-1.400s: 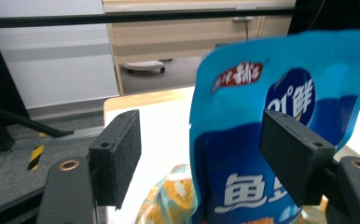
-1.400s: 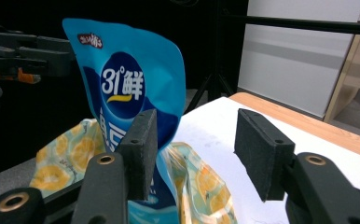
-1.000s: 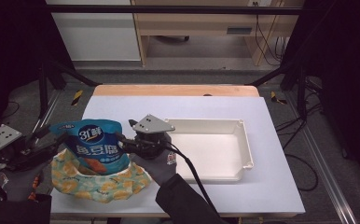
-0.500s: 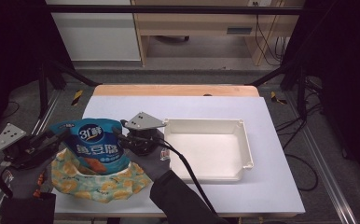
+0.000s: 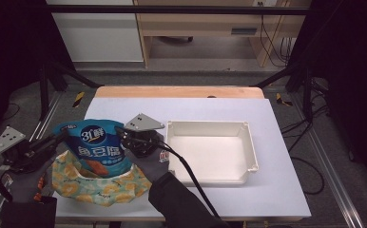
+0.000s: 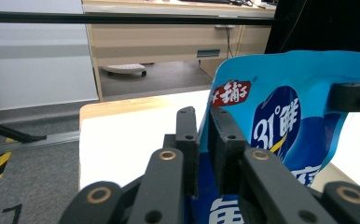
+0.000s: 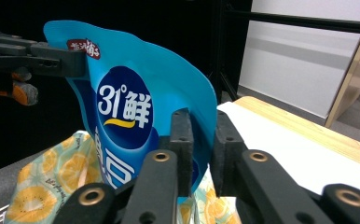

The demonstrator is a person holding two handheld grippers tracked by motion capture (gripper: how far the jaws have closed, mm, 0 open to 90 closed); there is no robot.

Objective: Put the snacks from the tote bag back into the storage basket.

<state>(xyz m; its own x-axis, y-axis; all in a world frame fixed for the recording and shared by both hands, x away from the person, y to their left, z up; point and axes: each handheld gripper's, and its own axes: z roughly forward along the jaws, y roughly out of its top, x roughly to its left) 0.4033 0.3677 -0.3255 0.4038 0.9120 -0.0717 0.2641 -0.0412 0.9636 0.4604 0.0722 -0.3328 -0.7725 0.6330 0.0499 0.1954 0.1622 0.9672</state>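
A blue snack bag point(image 5: 96, 149) stands up at the lower left of the high view, over a cloth with oranges on it point(image 5: 101, 183) that lies on the desk point(image 5: 229, 102). The left gripper point(image 5: 60, 137) pinches the bag's left top edge, and the right gripper point(image 5: 122, 133) pinches its right top edge. Both pairs of jaws have just been closing, and now they are narrow, with the thin bag edge squeezed between them.

The bag looks light, soft and puffy. Its skin is shiny, so it may be slippery. What is inside may crush if it is squeezed in the middle. The flat edges near the top corners are the best spots to hold, because they are thin and stiff.

A white tray point(image 5: 250, 142) sits just to the right, with nothing in it.
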